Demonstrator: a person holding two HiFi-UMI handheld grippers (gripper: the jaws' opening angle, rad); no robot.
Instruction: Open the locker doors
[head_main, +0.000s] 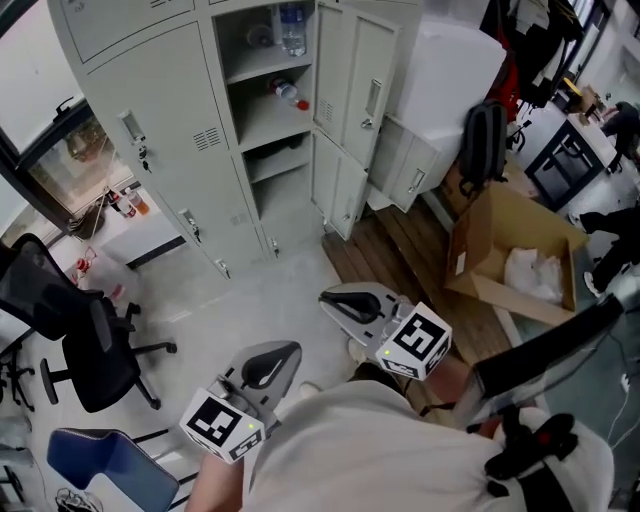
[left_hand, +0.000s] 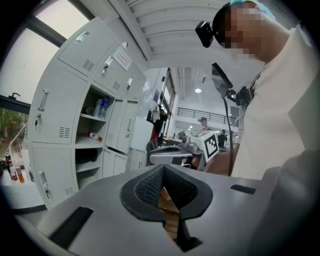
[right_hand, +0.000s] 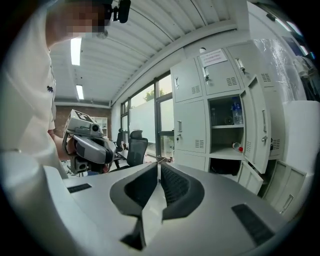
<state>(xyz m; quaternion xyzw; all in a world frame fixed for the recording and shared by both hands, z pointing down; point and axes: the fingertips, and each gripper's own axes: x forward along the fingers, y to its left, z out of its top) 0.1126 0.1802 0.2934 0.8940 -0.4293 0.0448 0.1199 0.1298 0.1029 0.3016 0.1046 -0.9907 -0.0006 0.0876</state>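
Left gripper (head_main: 290, 352) and right gripper (head_main: 330, 298), both closed, point near-level toward lockers (head_main: 150, 90).

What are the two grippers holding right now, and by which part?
Nothing: the left gripper and right gripper are both closed and empty, short of the lockers.

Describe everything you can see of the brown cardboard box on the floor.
The cardboard box is brown and looks like plain board. It stands open, mouth upward, right of the lockers, at the edge of the wooden planks. A pale label sits on its left outer wall. Crumpled white packing material lies inside; the rest of the inside looks bare. A black backpack stands just behind it; whether they touch cannot be told.
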